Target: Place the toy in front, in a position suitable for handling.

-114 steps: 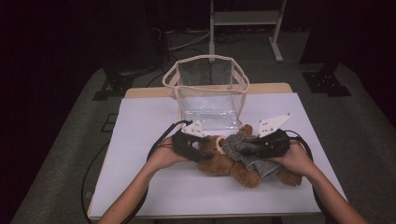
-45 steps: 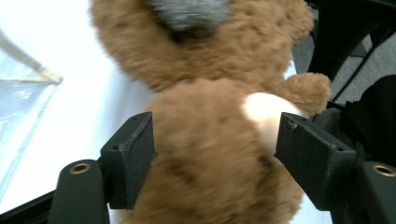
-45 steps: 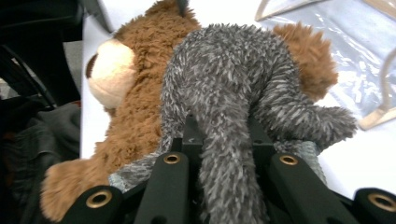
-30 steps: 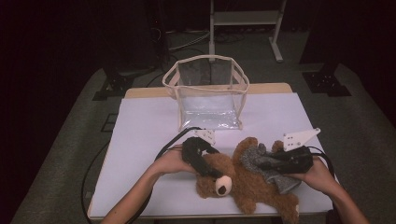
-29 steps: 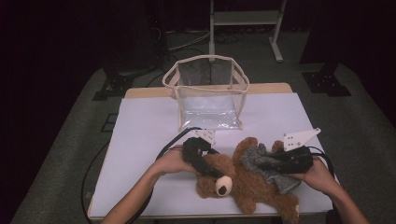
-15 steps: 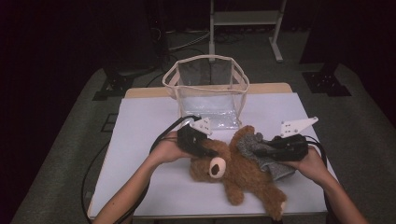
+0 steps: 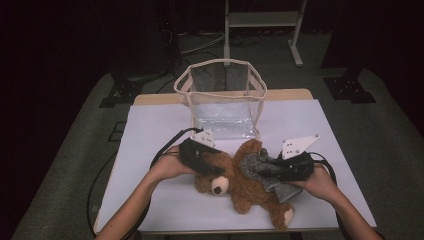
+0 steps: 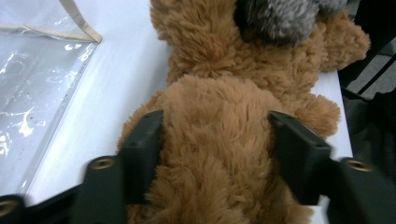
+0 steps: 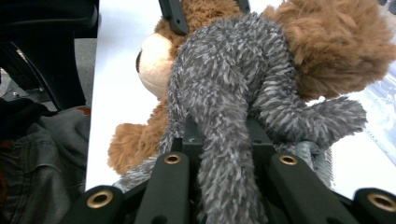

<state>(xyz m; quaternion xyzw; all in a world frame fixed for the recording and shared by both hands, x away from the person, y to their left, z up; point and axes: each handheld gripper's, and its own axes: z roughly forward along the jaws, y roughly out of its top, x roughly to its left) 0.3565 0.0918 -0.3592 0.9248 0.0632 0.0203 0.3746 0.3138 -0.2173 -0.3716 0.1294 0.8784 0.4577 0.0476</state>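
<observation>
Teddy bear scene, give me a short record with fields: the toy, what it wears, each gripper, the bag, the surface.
toy: brown teddy bear, lying on the table
garment: grey fuzzy scarf draped over the bear
left gripper: jaws astride the bear's head, have just been opening
right gripper: shut on the grey fuzzy scarf
bag: clear plastic bag, upright and open, behind the bear
surface: white table

Both forearms come in from 6 o'clock. Left gripper (image 7: 216,169) jaws just reopened some, bear head betw. them, pads touching fur. Right gripper (image 7: 270,170) clamped tight on grey cloth, pointing 9 o'clock.
</observation>
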